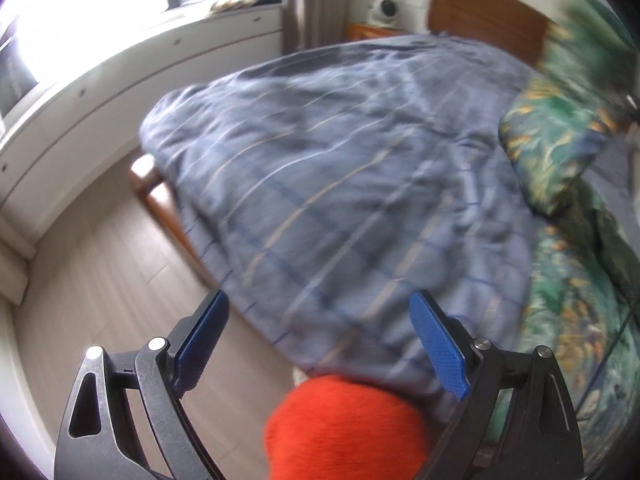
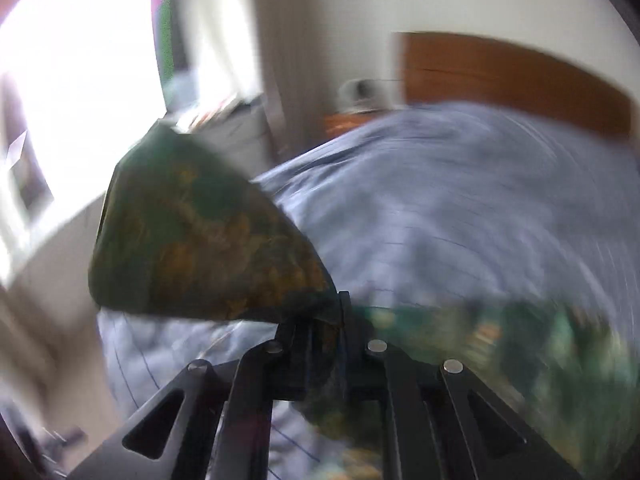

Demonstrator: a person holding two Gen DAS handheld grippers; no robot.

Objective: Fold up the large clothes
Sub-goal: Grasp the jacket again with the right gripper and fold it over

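My right hand-held gripper [image 2: 320,320] is pressed together on a corner of the green cloth [image 2: 208,232], a soft printed fabric with orange and gold leafy patterns; the pinched part rises from the jaws as a dark, blurred cone up and to the left, and more of it trails below and to the right over the bed. My left hand-held gripper [image 1: 320,332] is spread wide with nothing between its blue, finely textured pads [image 1: 438,344], which sit on scuffed black metal arms. Just under it I see a fuzzy orange-red rounded thing [image 1: 344,428]; I cannot tell what it is. Beyond lies the duvet [image 1: 340,168], a rumpled grey-blue cover crossed by thin cream and dark blue stripes, draped over the bed's left edge. From the left wrist, the cloth [image 1: 560,152] is bunched in folds along the duvet's right side, brighter green there. Further out are the wooden headboard [image 1: 484,28], pale plank floor [image 1: 104,280] and white drawer unit [image 1: 132,68] under the bright window.
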